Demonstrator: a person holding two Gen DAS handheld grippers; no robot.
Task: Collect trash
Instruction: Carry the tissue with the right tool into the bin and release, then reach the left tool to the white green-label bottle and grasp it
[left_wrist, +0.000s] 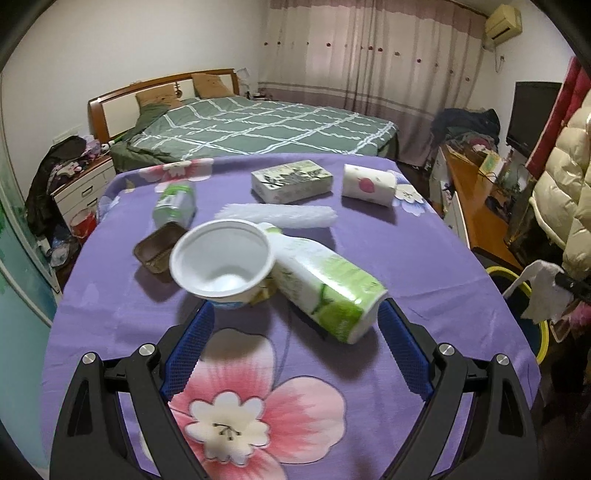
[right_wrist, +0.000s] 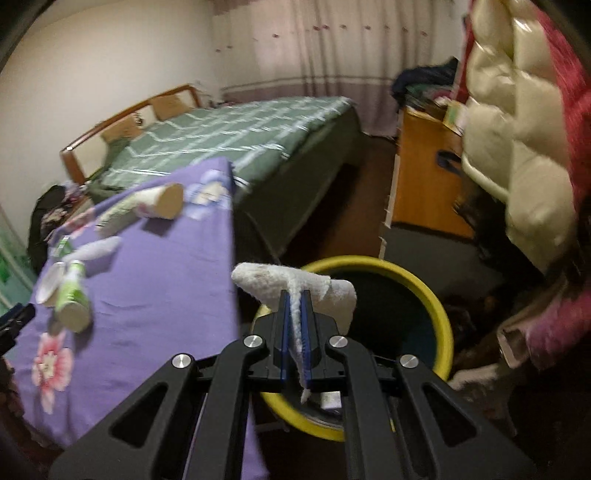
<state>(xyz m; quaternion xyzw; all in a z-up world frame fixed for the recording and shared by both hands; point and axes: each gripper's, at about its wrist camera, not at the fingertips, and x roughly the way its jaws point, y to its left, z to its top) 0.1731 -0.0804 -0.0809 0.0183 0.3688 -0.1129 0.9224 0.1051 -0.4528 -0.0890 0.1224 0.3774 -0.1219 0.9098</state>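
Two tongs | left (left_wrist: 295, 314) apart above table (left_wrist: 424, 258) | right (right_wrist: 295, 299) clamped on tissue (right_wrist: 266, 280), over bin rim (right_wrist: 439, 314)

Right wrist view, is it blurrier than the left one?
Yes: in the right wrist view the purple floral tablecloth and puffy cream jacket smear with motion; in the left wrist view the white plastic cup stays fairly crisp, with edges bowed by the fisheye.
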